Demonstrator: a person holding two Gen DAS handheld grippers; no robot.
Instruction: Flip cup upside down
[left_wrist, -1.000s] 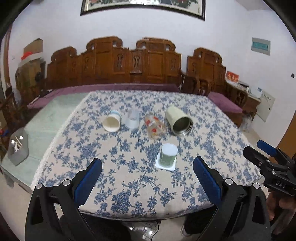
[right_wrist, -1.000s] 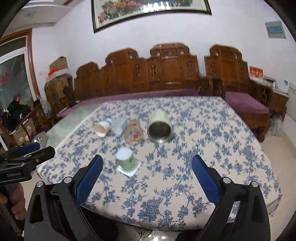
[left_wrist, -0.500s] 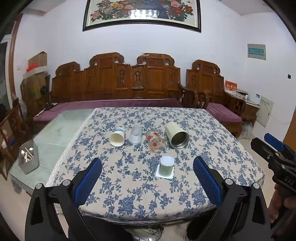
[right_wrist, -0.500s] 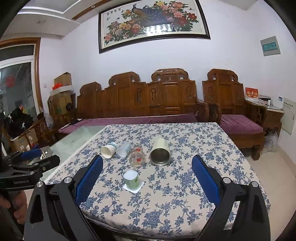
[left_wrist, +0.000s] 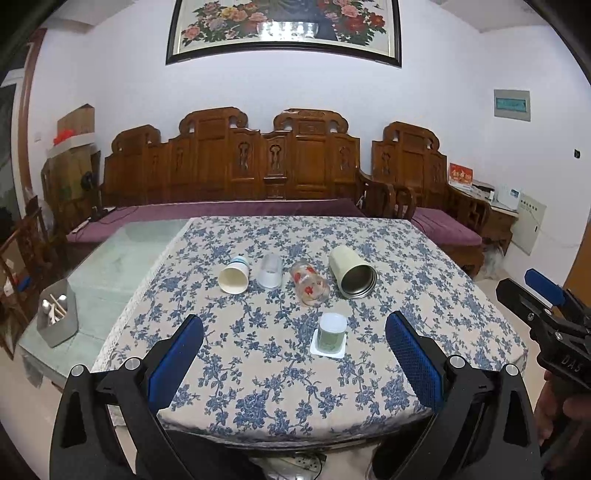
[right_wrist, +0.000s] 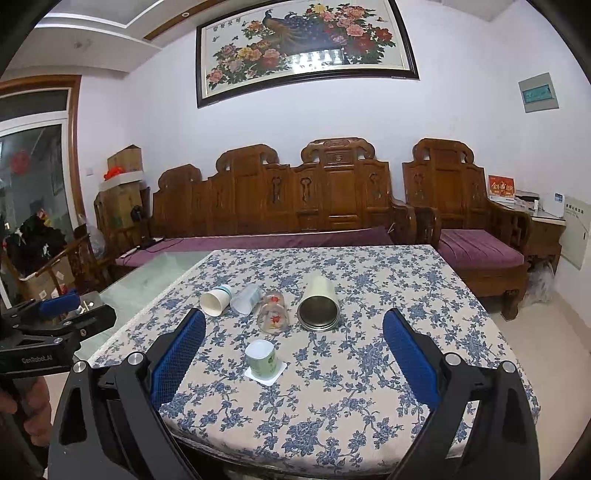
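A green cup (left_wrist: 332, 333) with a white end up stands on a white square coaster (left_wrist: 328, 348) near the table's front; it also shows in the right wrist view (right_wrist: 261, 357). Behind it several cups lie on their sides: a white paper cup (left_wrist: 234, 275), a clear plastic cup (left_wrist: 270, 271), a glass with red flowers (left_wrist: 309, 287) and a cream metal tumbler (left_wrist: 352, 271). My left gripper (left_wrist: 294, 352) is open and empty, back from the table's front edge. My right gripper (right_wrist: 293, 350) is open and empty too, also short of the table.
The table has a blue floral cloth (left_wrist: 295, 369). A glass side table (left_wrist: 122, 254) with a grey holder (left_wrist: 58, 314) stands to the left. A carved wooden bench (left_wrist: 236, 166) with purple cushions runs behind.
Both grippers have drawn back and tilted up, so the table looks smaller and lower and more wall and the painting show. The cups have not moved.
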